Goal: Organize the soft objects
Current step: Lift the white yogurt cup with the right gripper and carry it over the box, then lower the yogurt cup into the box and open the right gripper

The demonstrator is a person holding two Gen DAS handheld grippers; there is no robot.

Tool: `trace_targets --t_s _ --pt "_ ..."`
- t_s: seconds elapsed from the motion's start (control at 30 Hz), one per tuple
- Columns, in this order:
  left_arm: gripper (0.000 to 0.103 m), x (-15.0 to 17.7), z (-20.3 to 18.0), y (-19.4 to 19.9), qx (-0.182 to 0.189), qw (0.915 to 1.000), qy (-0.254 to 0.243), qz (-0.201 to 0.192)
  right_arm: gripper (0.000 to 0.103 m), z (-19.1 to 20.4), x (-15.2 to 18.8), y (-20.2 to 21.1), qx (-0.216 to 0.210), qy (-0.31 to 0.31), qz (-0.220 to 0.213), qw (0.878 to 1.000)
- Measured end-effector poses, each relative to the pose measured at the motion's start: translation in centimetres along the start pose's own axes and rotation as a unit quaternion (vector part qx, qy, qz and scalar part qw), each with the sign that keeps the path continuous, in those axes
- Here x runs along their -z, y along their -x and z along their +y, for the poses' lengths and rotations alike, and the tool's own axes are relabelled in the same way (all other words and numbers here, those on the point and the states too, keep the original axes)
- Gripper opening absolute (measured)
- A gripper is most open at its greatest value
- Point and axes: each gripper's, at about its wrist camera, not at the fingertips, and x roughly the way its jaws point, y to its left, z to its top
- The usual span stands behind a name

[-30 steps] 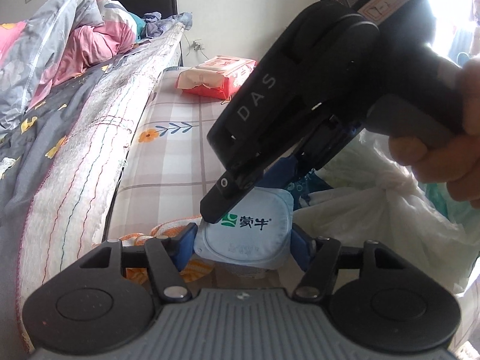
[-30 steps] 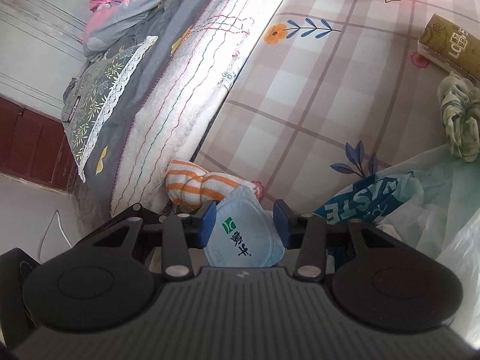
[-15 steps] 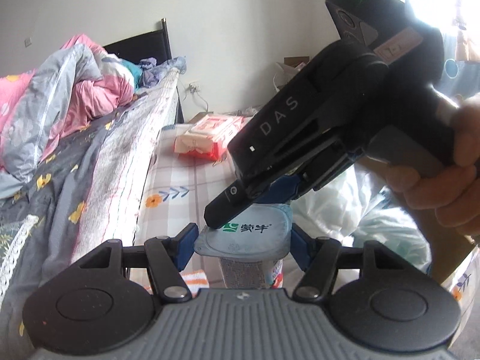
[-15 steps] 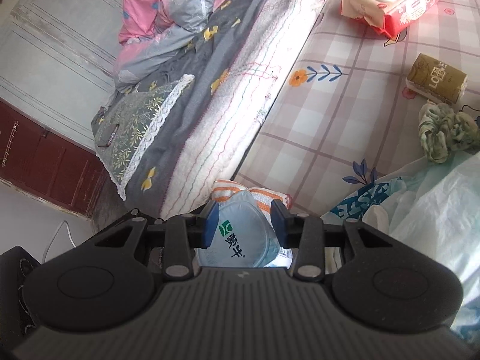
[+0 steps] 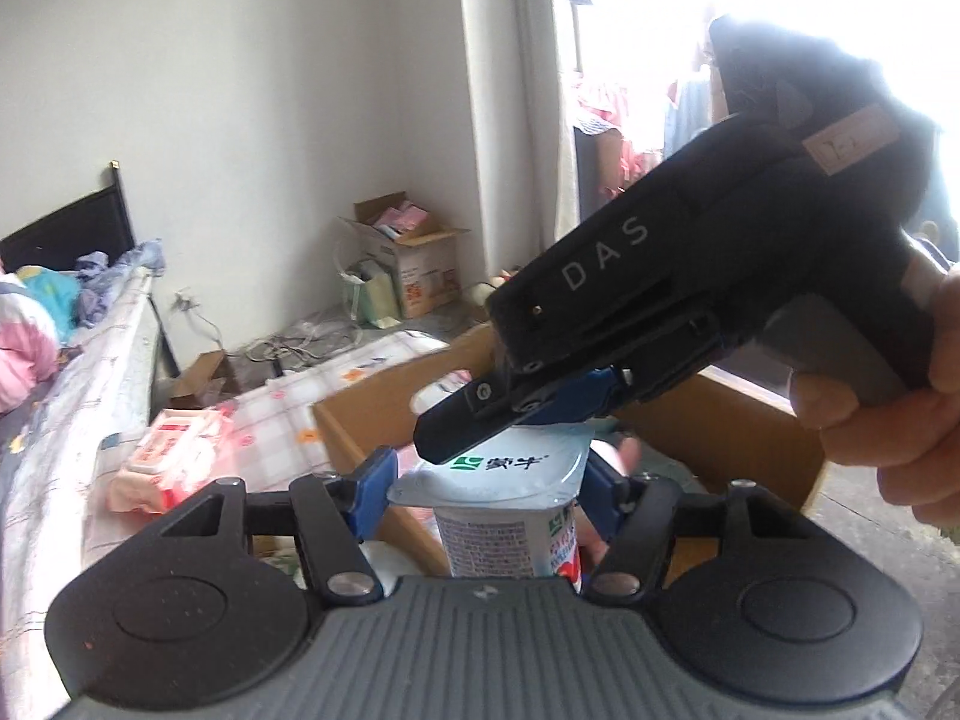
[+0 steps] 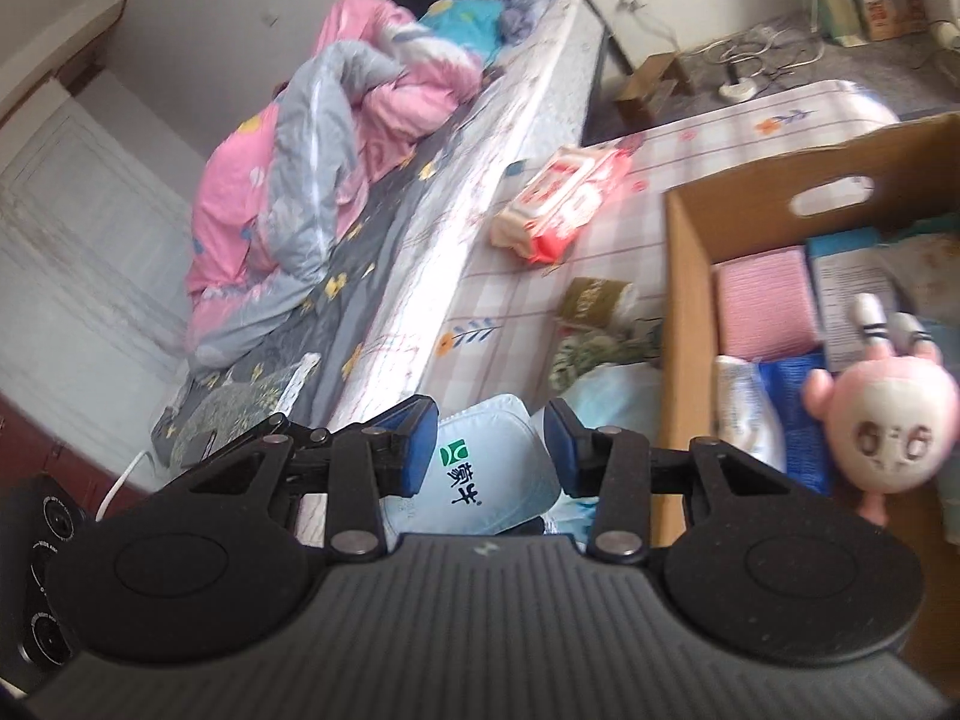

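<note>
A yogurt cup (image 5: 504, 534) with a pale blue foil lid (image 5: 510, 468) is held up in the air between both grippers. My left gripper (image 5: 489, 492) is shut on the cup just under its rim, blue pads on either side. My right gripper (image 5: 474, 438), held by a hand (image 5: 900, 420), comes in from the upper right and bears on the lid. In the right wrist view the lid (image 6: 486, 468) sits bent between the pads of the right gripper (image 6: 489, 450), which is shut on it. The cup's body is hidden there.
An open cardboard box (image 6: 684, 276) lies just ahead, holding a pink plush toy (image 6: 882, 426), a pink pack and blue packets. A red wipes pack (image 6: 564, 204), a brown tissue pack (image 6: 594, 300) and green cloth (image 6: 576, 354) lie on the checked mat. The bed (image 6: 336, 192) runs along the left.
Both grippers have risen with the cup and swung away from the mat toward the cardboard box, which now fills the right of both views. Neither grip has changed.
</note>
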Motion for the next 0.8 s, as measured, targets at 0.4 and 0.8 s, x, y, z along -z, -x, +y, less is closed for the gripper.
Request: trace_targets --t_s 0.4,0.8 --pt "0.065 3.7 -3.7 -9.3 0.093 0.9771 -0.029 0.189 0.040 -12.0 5.2 -0.3 0.029 -0.129 0.079 0.988" --pt "0.071 3.5 -2.8 -10.0 0.084 0.9738 -0.049 0.206 0.043 -15.4 6.9 -4.2 0.028 -0.175 0.140 0.974"
